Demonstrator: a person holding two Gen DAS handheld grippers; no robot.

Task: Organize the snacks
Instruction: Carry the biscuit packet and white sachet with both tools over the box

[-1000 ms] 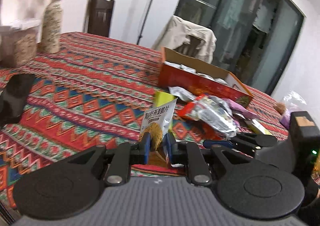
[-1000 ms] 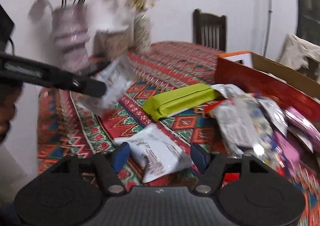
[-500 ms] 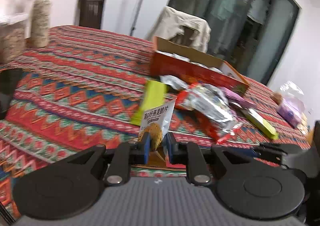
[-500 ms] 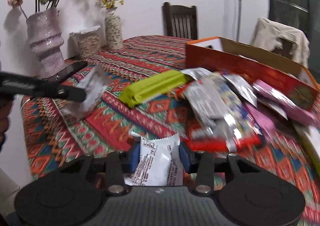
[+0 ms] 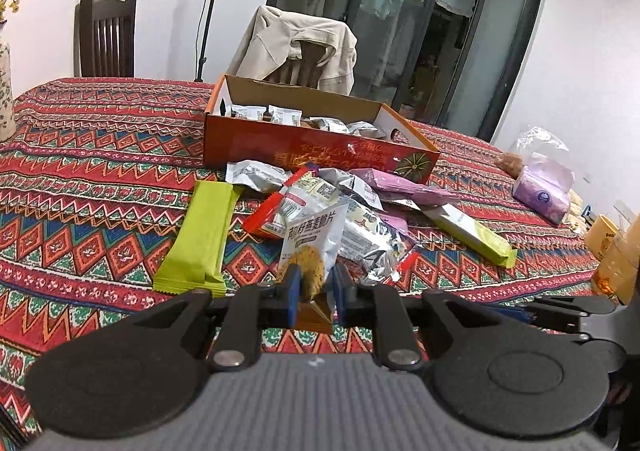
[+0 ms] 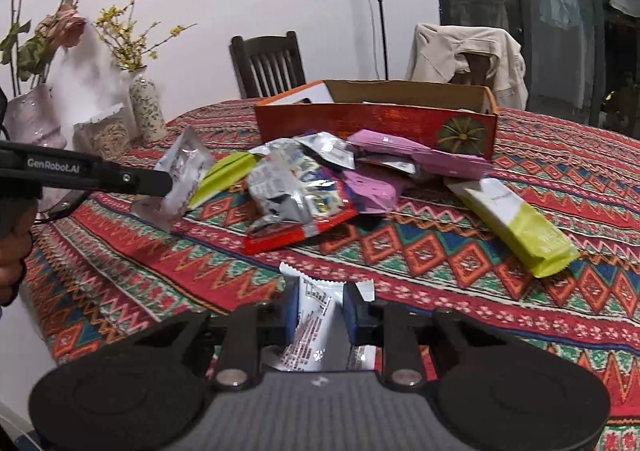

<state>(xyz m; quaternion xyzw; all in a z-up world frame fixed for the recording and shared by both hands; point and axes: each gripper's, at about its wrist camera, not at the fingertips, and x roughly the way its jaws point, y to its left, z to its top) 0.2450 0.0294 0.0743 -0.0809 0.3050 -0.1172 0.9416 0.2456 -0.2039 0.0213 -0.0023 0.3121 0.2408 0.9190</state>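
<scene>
My left gripper (image 5: 314, 283) is shut on a white oat-crisp packet (image 5: 314, 239) and holds it upright above the table. The same packet (image 6: 180, 179) shows in the right wrist view, held by the left gripper (image 6: 160, 183) at the left. My right gripper (image 6: 320, 309) is shut on a white snack packet (image 6: 318, 327). A red cardboard box (image 5: 320, 149) with several small packets inside sits beyond a heap of snacks (image 5: 340, 203). The box (image 6: 376, 123) and heap (image 6: 312, 187) also show in the right wrist view.
A green bar (image 5: 200, 235) lies left of the heap, a yellow-green bar (image 5: 472, 235) right of it. Vases (image 6: 146, 107) and a jar (image 6: 106, 131) stand at the far left. Tissues (image 5: 542, 191) and cups (image 5: 612, 259) sit at the right. Chairs stand behind the patterned tablecloth (image 5: 80, 171).
My right gripper closed on the white packet and lifted it. Both grippers swung toward the box with their packets held.
</scene>
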